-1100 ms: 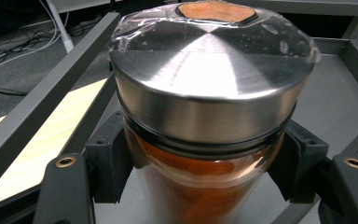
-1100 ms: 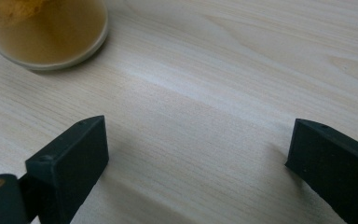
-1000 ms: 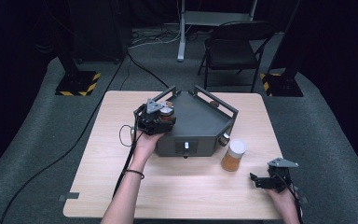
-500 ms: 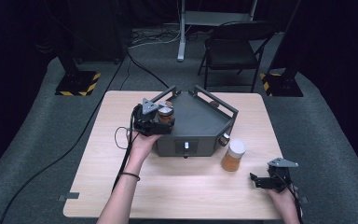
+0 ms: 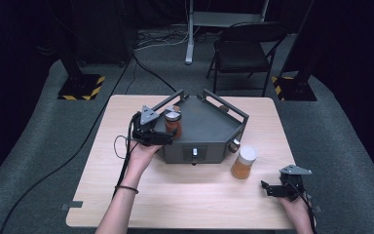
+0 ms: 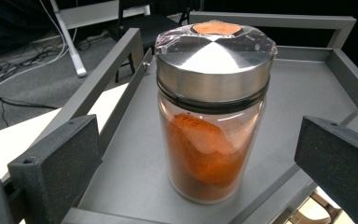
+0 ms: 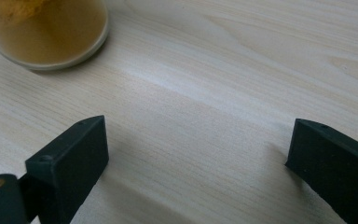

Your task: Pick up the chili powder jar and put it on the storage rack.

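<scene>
Standing upright, spice jar point(image 6: 212, 109) of orange powder, grey tray point(image 6: 135, 154)

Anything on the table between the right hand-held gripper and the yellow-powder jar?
Nothing: bare wood separates the right hand-held gripper from the yellow-powder jar in the right gripper view; the high view agrees.

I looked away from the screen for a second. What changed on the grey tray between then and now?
The left gripper has just opened its jaws, letting go of the steel-lidded glass jar of red powder, which stands upright on the grey metal tray. The right gripper and the white-lidded jar of orange powder stayed put.
</scene>
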`<state>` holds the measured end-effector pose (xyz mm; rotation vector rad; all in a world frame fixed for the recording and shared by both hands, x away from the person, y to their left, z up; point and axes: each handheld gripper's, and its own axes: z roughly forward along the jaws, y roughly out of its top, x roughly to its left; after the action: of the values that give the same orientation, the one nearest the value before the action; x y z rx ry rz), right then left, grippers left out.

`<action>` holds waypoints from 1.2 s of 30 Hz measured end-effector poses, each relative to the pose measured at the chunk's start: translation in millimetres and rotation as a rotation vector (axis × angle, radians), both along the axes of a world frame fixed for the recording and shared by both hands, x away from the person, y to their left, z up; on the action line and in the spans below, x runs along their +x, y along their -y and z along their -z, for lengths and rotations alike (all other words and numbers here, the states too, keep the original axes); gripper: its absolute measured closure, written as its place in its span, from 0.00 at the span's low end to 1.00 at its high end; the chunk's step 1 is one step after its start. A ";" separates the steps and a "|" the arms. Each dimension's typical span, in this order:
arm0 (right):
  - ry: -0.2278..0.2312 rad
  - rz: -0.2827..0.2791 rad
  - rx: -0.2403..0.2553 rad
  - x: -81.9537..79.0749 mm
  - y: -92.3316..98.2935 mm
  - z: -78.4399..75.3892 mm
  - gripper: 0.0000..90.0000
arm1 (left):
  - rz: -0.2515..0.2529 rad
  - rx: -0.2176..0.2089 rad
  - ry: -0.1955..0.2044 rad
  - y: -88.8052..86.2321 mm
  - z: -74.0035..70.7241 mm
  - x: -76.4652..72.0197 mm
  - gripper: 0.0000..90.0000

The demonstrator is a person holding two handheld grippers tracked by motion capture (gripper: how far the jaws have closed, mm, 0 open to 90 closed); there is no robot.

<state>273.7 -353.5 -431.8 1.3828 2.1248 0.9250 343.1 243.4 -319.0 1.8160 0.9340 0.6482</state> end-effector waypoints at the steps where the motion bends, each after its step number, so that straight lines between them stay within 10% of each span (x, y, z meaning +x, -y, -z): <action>1: 0.000 0.000 0.000 0.0 0.0 0.0 0.05 | 0.000 -0.002 0.001 -0.8 0.1 -1.5 0.00; 36: 0.000 0.000 0.000 0.0 0.0 0.0 0.05 | -0.018 -0.044 -0.029 -53.3 45.9 -36.4 0.00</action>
<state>273.7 -353.5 -431.8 1.3828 2.1247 0.9252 306.7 296.7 -364.9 1.7841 0.9777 0.6092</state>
